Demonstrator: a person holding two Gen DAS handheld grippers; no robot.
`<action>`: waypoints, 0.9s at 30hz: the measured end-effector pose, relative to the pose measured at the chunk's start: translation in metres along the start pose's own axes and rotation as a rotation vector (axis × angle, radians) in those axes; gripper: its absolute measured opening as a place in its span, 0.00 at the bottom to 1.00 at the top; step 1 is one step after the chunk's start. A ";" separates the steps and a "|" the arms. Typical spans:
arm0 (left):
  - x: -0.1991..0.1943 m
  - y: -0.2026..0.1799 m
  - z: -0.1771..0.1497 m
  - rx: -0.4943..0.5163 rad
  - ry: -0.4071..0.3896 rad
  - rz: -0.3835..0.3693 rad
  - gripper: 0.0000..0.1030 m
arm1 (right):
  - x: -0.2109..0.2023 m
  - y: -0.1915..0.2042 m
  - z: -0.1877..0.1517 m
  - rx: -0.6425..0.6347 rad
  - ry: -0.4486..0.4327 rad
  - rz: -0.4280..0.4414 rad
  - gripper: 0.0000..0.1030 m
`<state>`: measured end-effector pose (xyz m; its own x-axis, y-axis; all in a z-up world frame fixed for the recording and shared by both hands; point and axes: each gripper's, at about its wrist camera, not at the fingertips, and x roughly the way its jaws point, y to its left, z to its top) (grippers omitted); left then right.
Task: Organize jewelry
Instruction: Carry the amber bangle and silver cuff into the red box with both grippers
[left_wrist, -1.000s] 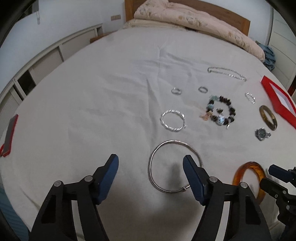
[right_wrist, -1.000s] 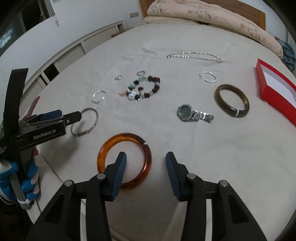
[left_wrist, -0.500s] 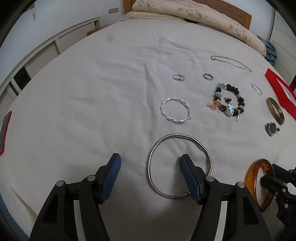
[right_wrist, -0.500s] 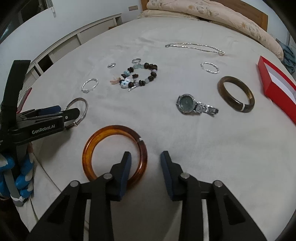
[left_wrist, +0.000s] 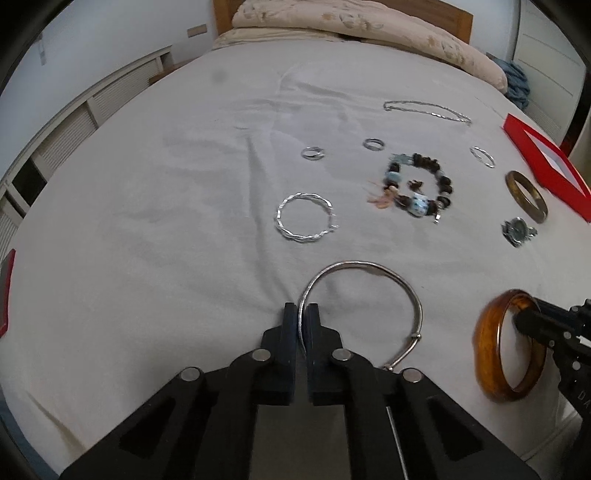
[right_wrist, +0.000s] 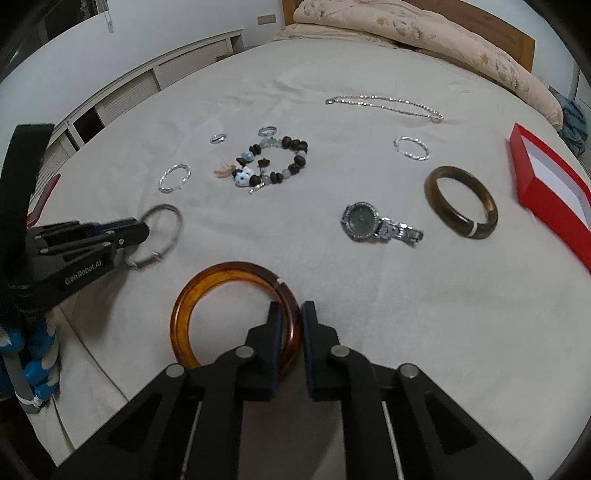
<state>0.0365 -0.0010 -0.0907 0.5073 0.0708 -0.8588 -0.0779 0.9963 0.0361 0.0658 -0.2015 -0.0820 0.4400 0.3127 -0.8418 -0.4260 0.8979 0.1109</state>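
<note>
My left gripper is shut on the left side of a thin silver bangle that rests on the white bed sheet; the pair also shows in the right wrist view, gripper and bangle. My right gripper is shut on the right side of an amber bangle, which shows tilted up in the left wrist view. A red jewelry box lies open at the far right.
On the sheet lie a twisted silver bangle, two rings, a beaded bracelet, a watch, a dark brown bangle, a small silver bracelet and a silver chain. A folded quilt lies behind.
Both grippers have closed: the left on the silver bangle's rim, the right on the amber bangle's rim. The amber bangle now tilts up off the sheet.
</note>
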 end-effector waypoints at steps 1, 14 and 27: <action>-0.002 -0.001 -0.001 -0.002 0.000 0.003 0.03 | -0.003 -0.001 -0.001 -0.001 -0.006 -0.003 0.09; -0.048 -0.032 -0.008 0.008 -0.039 -0.027 0.03 | -0.067 -0.014 -0.012 0.027 -0.102 -0.014 0.09; -0.093 -0.113 0.030 0.069 -0.097 -0.146 0.04 | -0.146 -0.080 -0.027 0.128 -0.194 -0.067 0.09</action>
<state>0.0239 -0.1187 0.0007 0.5893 -0.0739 -0.8045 0.0602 0.9971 -0.0475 0.0142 -0.3269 0.0175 0.6128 0.2941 -0.7335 -0.2926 0.9466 0.1352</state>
